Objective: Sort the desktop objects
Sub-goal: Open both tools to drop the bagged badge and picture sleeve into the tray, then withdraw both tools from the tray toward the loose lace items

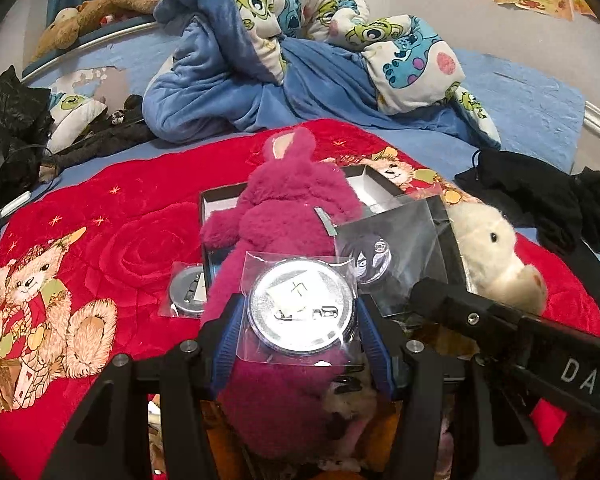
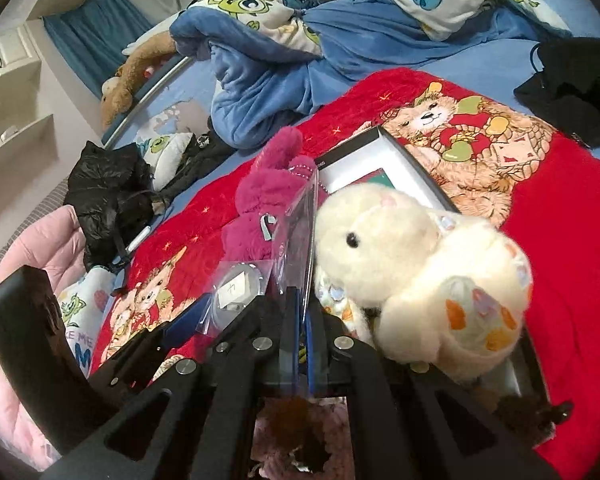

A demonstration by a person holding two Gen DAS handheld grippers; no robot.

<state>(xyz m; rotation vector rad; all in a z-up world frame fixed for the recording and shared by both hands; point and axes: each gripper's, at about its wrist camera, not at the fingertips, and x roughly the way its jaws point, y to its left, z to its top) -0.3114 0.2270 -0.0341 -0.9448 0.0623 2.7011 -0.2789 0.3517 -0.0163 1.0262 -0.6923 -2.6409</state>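
Note:
My left gripper [image 1: 300,312] is shut on a round silver badge [image 1: 300,312] in a clear sleeve, held above the magenta plush toy [image 1: 288,208]. My right gripper [image 2: 302,320] is shut on the edge of a clear plastic sleeve [image 2: 296,232], seen edge-on; in the left wrist view this sleeve holds a dark character badge [image 1: 374,262]. A cream plush toy [image 2: 420,264] lies right beside the right gripper, over an open black box with a white inside [image 2: 364,160]. Another silver badge [image 1: 188,288] lies on the red blanket [image 1: 120,220], left of the magenta plush.
A crumpled blue cartoon duvet [image 1: 280,60] lies behind the red blanket. Black clothing [image 1: 532,192] lies at the right and a black bag [image 1: 8,128] at the left. A brown plush [image 1: 84,16] lies along the bed rail. Pink bedding [image 2: 32,260] is at the left.

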